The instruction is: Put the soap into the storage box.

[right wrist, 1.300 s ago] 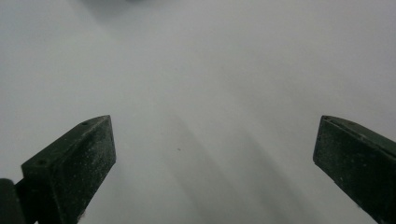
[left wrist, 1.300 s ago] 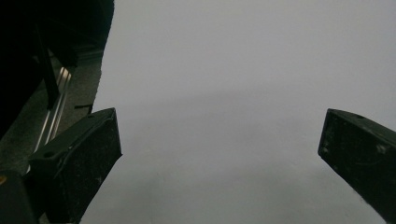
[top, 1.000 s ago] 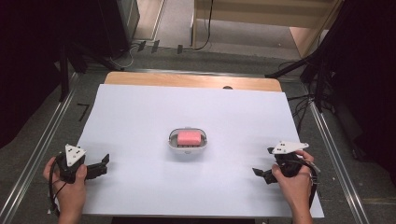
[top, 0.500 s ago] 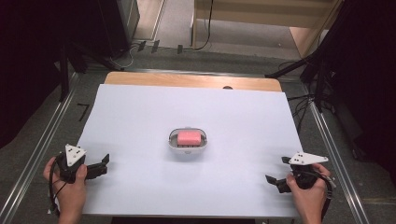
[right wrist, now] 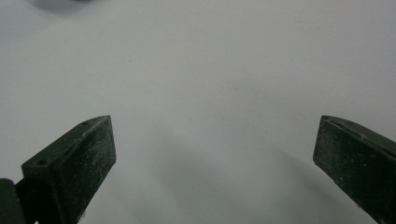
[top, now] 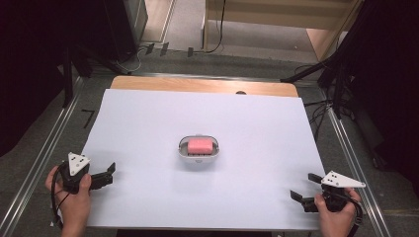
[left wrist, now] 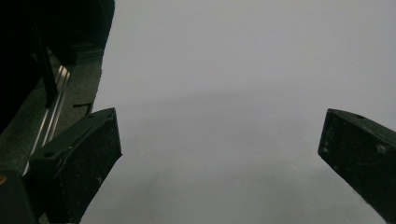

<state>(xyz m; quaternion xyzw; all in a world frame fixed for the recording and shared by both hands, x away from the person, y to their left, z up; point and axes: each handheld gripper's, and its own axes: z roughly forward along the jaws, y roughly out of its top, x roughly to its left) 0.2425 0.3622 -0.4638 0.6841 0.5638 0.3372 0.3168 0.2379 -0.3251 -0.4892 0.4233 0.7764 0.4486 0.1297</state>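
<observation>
Nothing started yet, by the look of it. Pink soap [top: 200, 146] sits in its white dish [top: 183, 152] mid-desk [top: 257, 148], untouched. Left tongs [top: 107, 175] and right tongs [top: 302, 188] both spread wide, empty, parked at near corners, well apart from dish. Approach and grasp remain.

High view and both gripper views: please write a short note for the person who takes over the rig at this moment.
Left gripper: jaws open, holding nothing, low at the near left corner of the white table.
Right gripper: jaws open, holding nothing, at the near right corner.
Things: a pink soap bar lies in a white soap dish at the middle of the table, apart from both grippers.
Done: nothing visible; the soap sits in its dish, untouched.
Left: probably everything. Either gripper must first reach to the centre before any grasp.
</observation>
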